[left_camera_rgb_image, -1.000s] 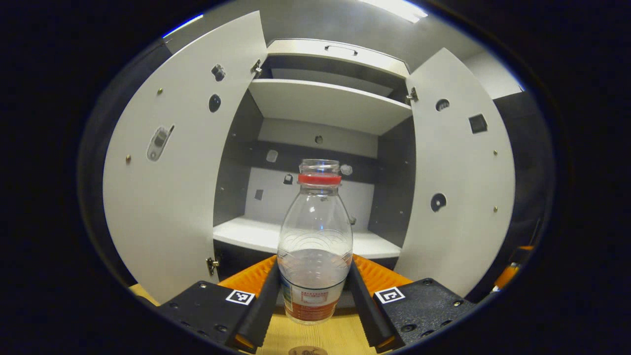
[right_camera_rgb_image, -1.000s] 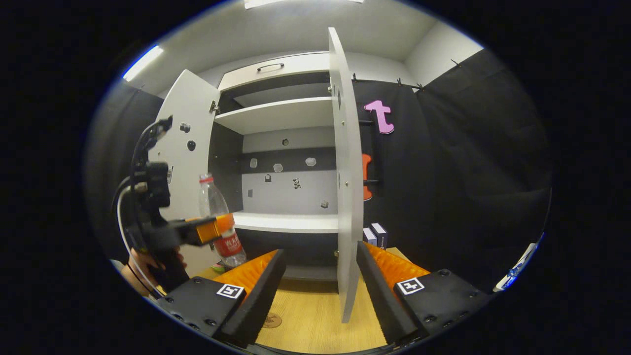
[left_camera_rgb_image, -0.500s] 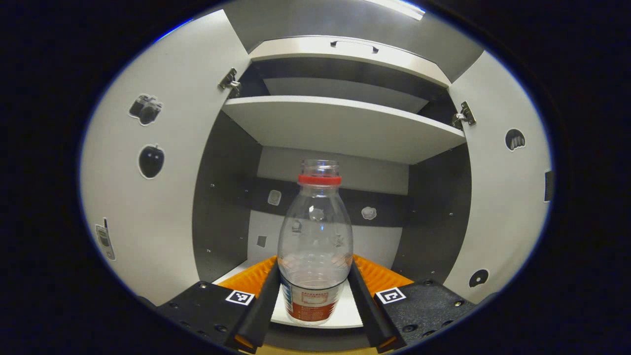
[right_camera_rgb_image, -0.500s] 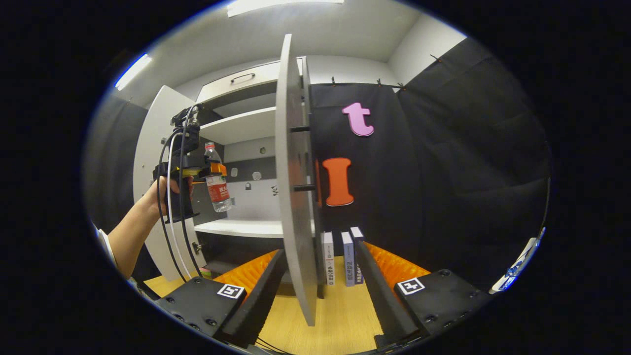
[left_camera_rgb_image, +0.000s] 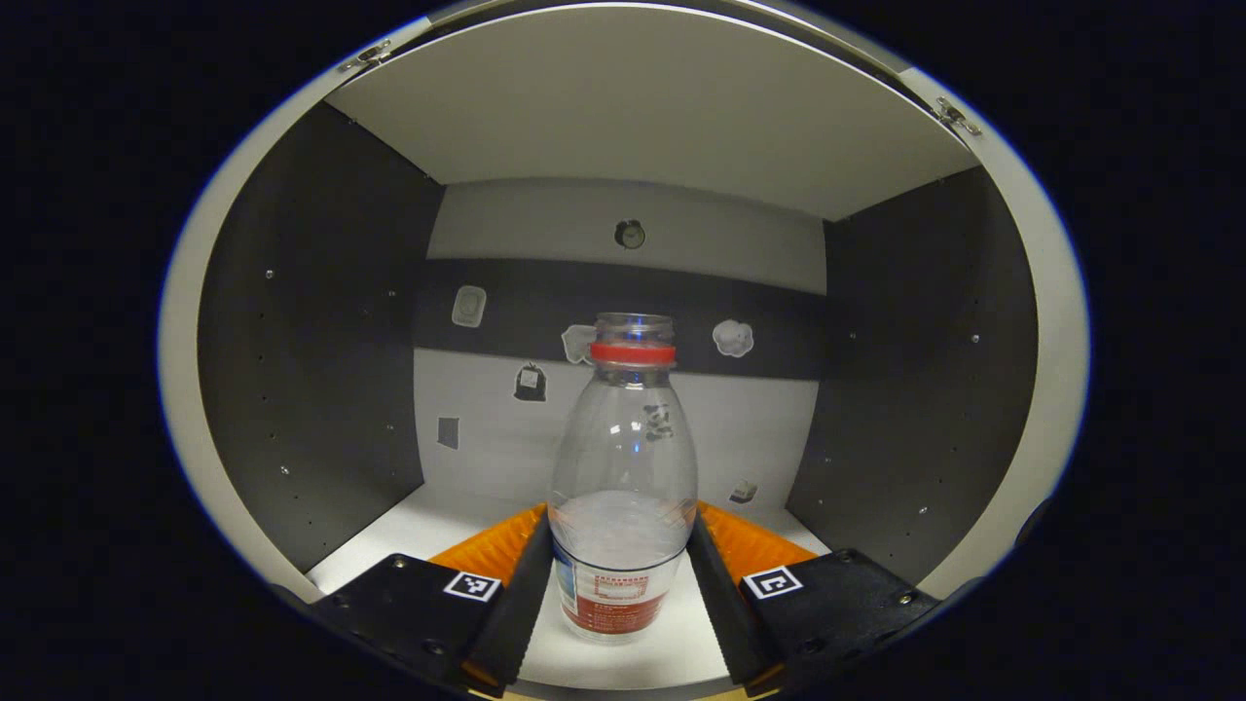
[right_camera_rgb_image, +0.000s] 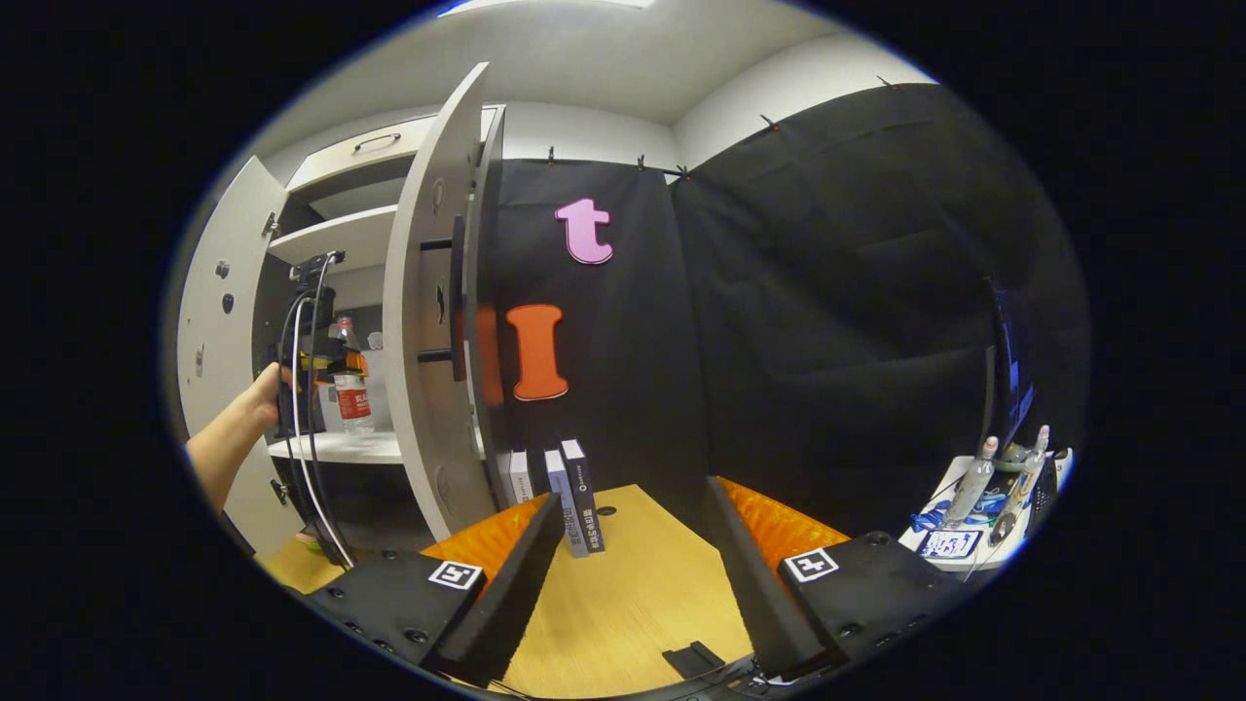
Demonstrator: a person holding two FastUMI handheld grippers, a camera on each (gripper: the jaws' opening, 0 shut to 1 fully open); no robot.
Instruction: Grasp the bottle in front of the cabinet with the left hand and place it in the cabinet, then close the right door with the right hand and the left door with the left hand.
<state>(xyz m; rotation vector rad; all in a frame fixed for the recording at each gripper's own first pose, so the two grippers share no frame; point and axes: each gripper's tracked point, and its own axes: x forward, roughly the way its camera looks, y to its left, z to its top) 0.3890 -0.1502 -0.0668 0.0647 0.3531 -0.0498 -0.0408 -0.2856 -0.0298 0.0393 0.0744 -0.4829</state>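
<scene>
The left claw (left_camera_rgb_image: pixel 623 584) is gripping the clear plastic bottle with a red neck ring and red label (left_camera_rgb_image: pixel 623 487), both fingers pressing on its lower body. The bottle is standing upright between them, inside the lower compartment of the white and dark grey cabinet (left_camera_rgb_image: pixel 311 341), just above or on the white shelf (left_camera_rgb_image: pixel 409 526); I cannot tell whether it is touching. In the right gripper view, the right claw (right_camera_rgb_image: pixel 633 574) is gaping open and holding nothing, above the light wooden bench (right_camera_rgb_image: pixel 633 584). The open white right door (right_camera_rgb_image: pixel 428 341) is standing ahead and to its left, with three upright books (right_camera_rgb_image: pixel 565 497) just past its fingers. Farther left, a hand (right_camera_rgb_image: pixel 258 394) is holding the left claw (right_camera_rgb_image: pixel 355 365) with the bottle (right_camera_rgb_image: pixel 350 389) in the cabinet.
</scene>
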